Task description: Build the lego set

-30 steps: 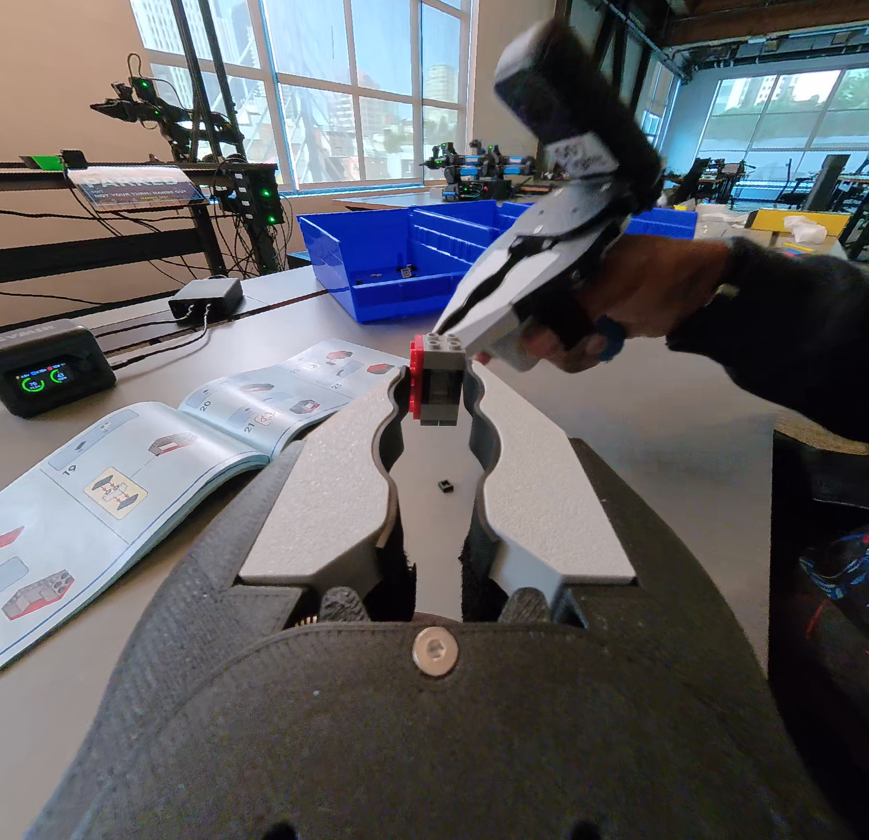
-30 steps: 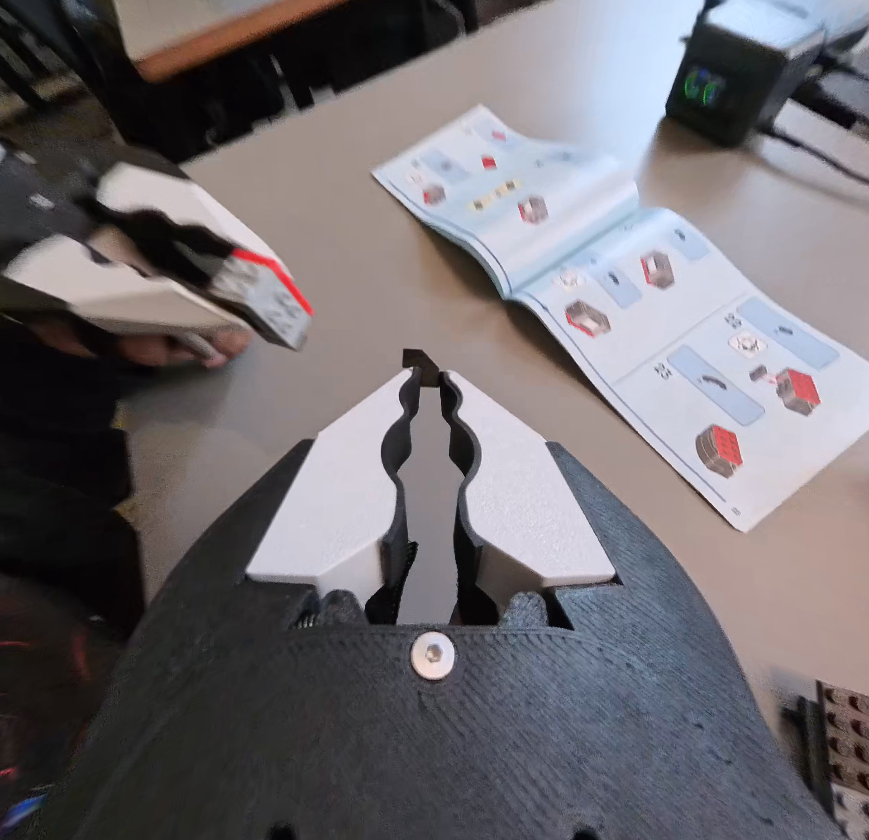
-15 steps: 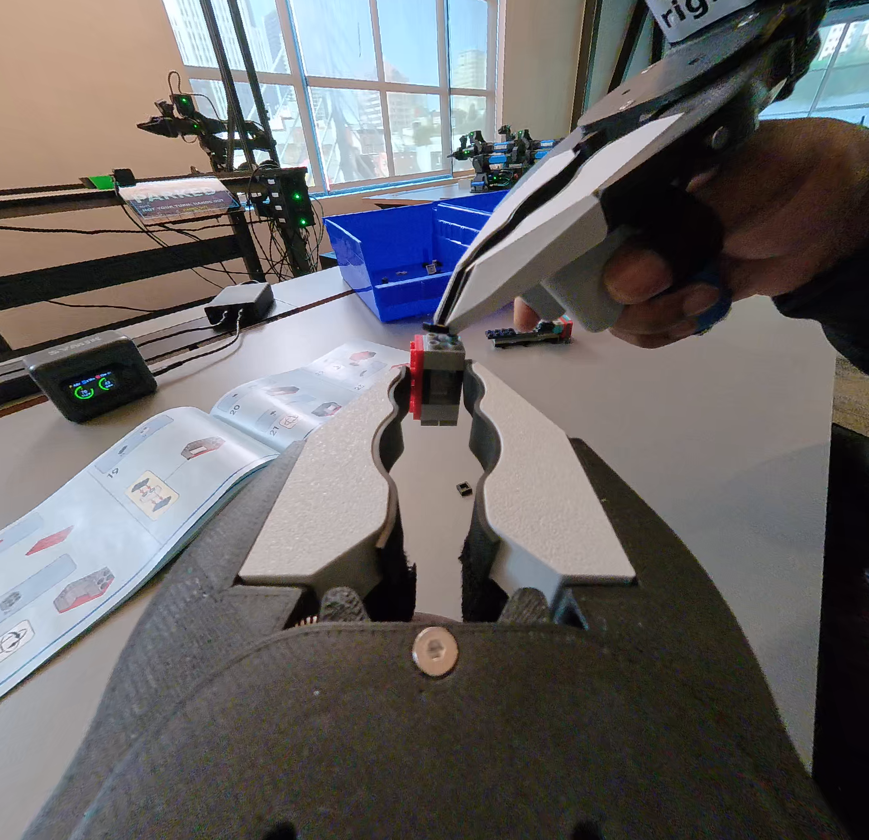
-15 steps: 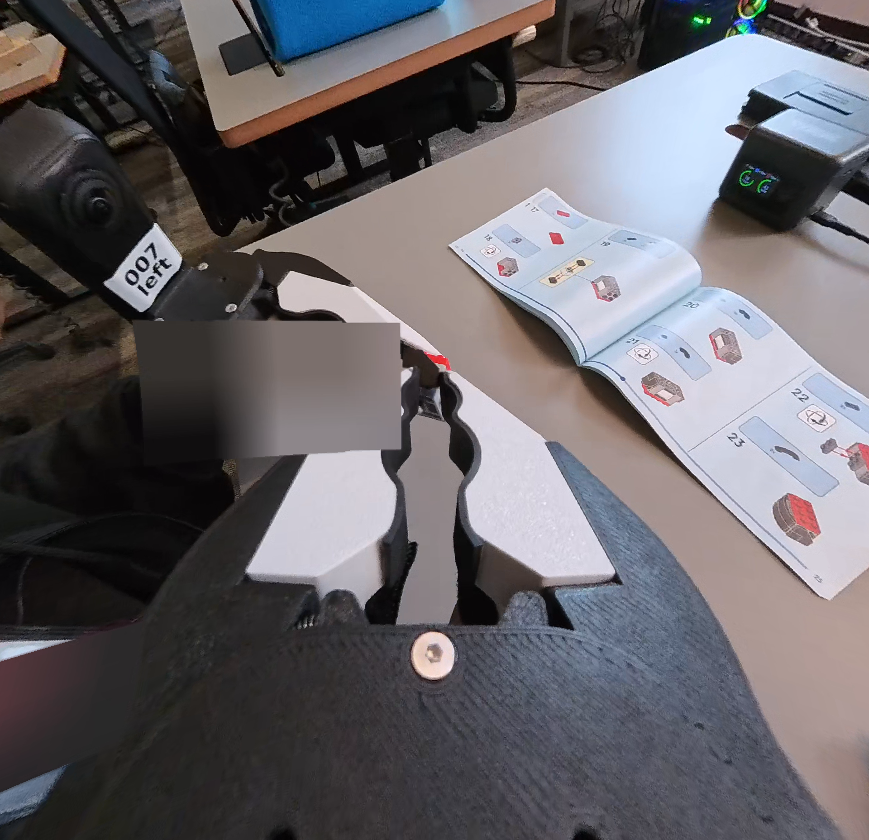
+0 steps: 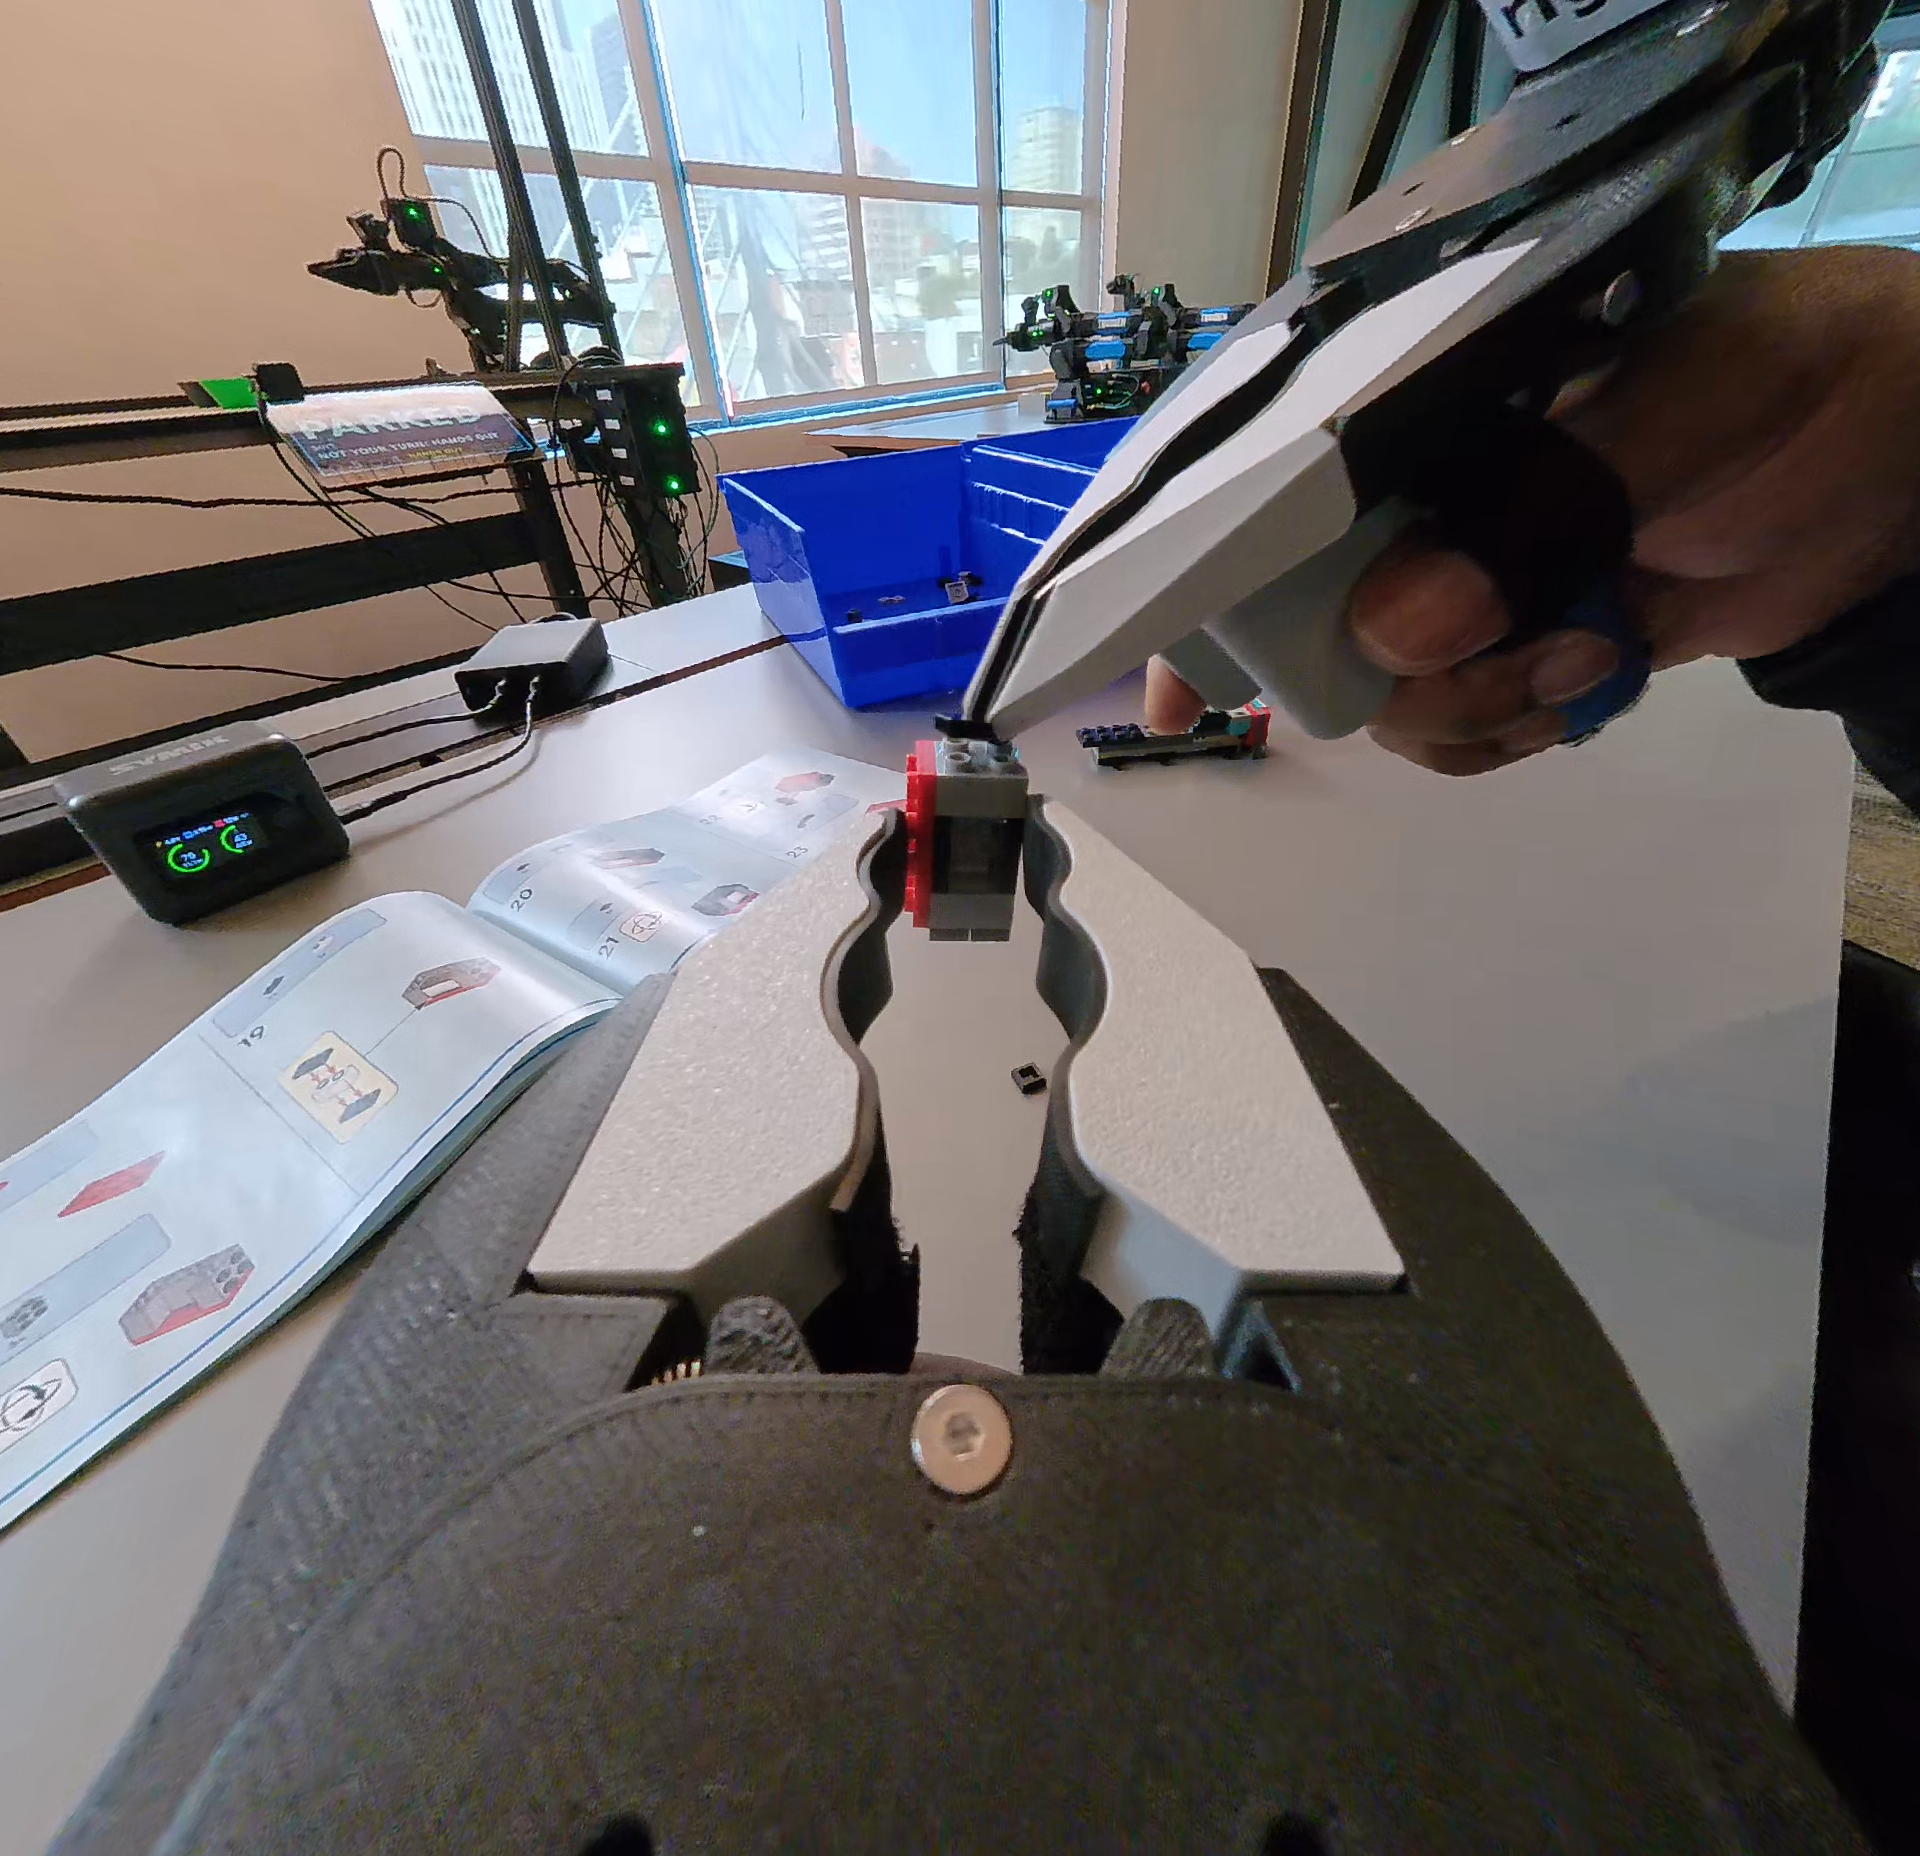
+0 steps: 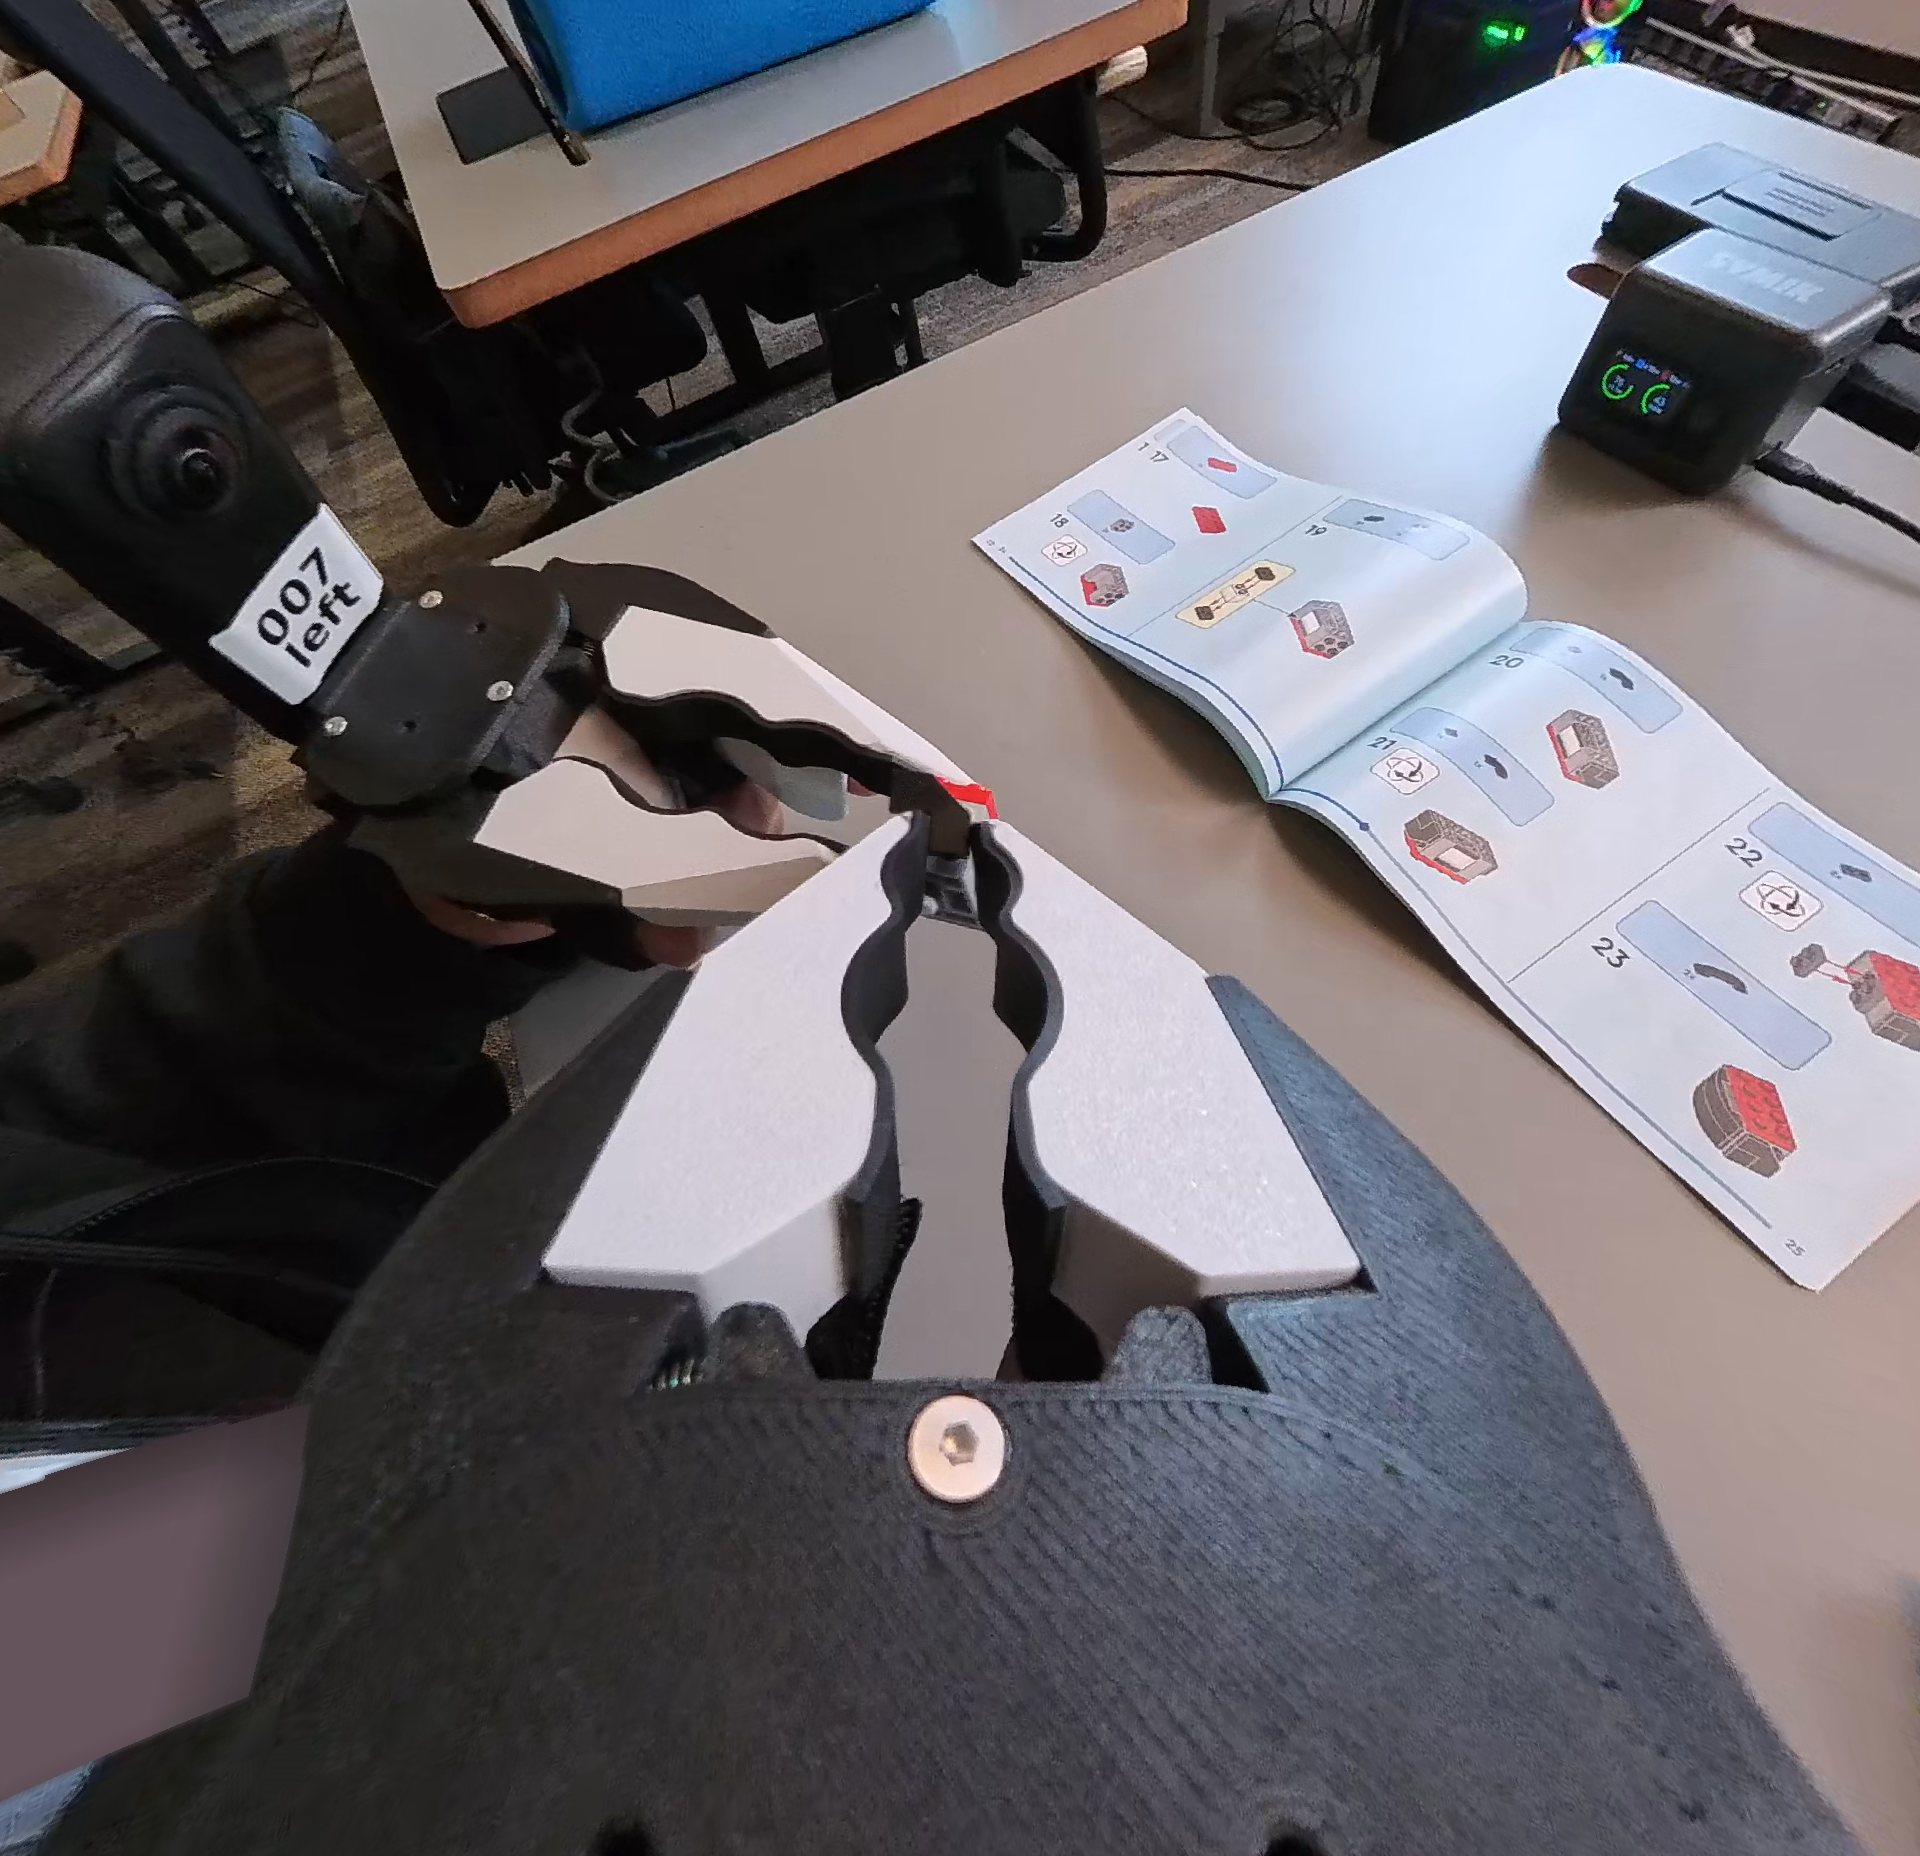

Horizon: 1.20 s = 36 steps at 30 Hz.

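Note:
My left gripper [image 5: 961, 840] is shut on a small grey lego block with a red side [image 5: 968, 842] and holds it above the table. My right gripper [image 6: 943, 838] is shut on a tiny black lego piece [image 6: 940, 819] and comes down from the upper right in the left wrist view [image 5: 971, 726], the piece touching the studs on top of the block. In the right wrist view the left gripper [image 6: 914, 783] reaches in from the left, with a bit of the block's red side [image 6: 971, 794] showing past my fingertips.
An open instruction booklet [image 5: 343, 1017] [image 6: 1455, 798] lies on the grey table [image 5: 1455, 975]. A tiny black piece [image 5: 1029, 1077] lies on the table below the block. A long partly built lego strip [image 5: 1174, 744] and blue bins [image 5: 883, 570] stand farther back. A black device with a lit screen [image 5: 203, 835] [image 6: 1704, 372] sits by the booklet. Less than 4 cm separates the two grippers' tips.
My right gripper has swung in with the tiny black piece and come down onto the top of the block. The left gripper has kept its hold and stayed nearly still.

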Motion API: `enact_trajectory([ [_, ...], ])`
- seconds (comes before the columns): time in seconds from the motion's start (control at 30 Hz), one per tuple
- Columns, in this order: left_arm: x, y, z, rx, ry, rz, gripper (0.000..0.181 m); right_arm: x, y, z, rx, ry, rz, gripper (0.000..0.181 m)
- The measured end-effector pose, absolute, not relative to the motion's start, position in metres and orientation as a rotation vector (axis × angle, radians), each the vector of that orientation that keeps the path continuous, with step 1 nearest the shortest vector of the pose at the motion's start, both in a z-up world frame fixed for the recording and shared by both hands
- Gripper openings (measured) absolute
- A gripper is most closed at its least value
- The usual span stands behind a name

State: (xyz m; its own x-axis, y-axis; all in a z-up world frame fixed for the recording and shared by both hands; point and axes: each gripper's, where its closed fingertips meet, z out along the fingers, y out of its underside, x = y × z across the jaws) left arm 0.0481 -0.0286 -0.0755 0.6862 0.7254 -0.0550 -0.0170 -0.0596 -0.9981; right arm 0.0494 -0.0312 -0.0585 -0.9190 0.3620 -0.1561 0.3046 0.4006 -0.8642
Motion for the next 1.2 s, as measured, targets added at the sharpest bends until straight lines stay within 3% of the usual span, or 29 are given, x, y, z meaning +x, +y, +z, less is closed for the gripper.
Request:
enact_trajectory([
  [0.93, 0.05, -0.026, -0.074, -1.523, -0.599, 0.658, 0.022, 0.049, -0.03, -0.058, -0.691, -2.56, 1.617, 0.015],
  [1.2, 0.051, -0.027, -0.072, -1.504, -0.604, 0.635, 0.022, 0.043, -0.017, -0.04, -0.682, -2.476, 1.762, 0.028],
])
